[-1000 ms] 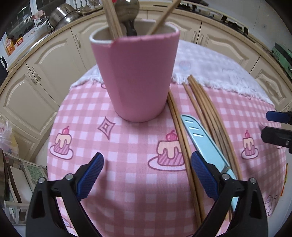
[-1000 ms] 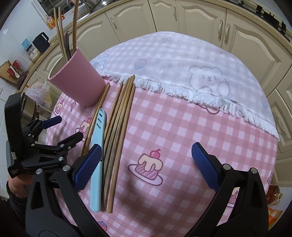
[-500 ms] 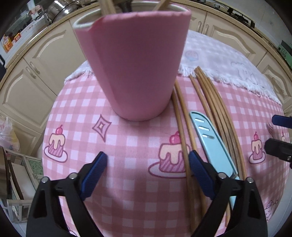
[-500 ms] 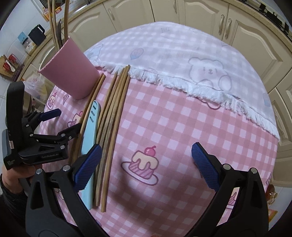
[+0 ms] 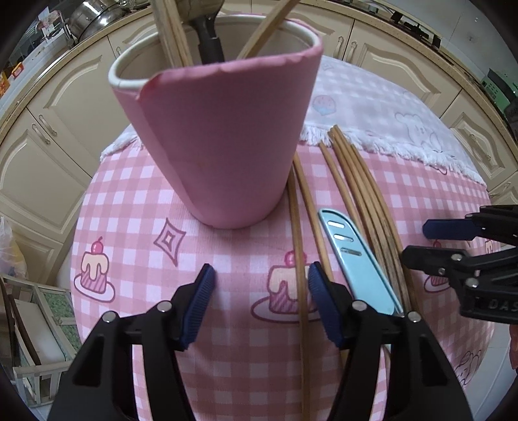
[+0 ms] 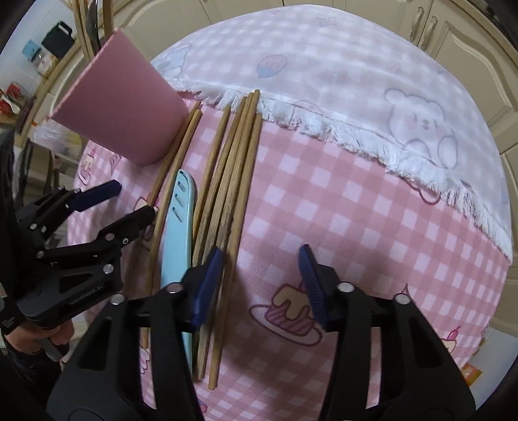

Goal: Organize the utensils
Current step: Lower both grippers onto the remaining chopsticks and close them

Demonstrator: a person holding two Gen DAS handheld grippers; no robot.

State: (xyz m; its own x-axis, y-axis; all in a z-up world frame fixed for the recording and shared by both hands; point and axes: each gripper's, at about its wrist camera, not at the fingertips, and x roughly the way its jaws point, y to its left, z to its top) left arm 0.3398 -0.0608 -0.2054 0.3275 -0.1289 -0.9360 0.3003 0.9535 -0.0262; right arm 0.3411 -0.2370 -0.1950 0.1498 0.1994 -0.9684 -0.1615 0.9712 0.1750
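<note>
Thin brown bamboo chopsticks are lying loose on the pink checked tablecloth, beside the pink cylindrical holder. Left gripper and right gripper are both closing, pinching nothing yet. Pickup is starting; next, the sticks need bracketing.

A pink checked cloth with cake pictures covers the table. A white cloth with a bear lies far. Cream cupboards stand behind.

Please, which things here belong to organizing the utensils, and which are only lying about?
For the job:
pink holder cup
loose chopsticks
light blue knife

Lying about:
white bear cloth
steel pots
cream cabinets
</note>
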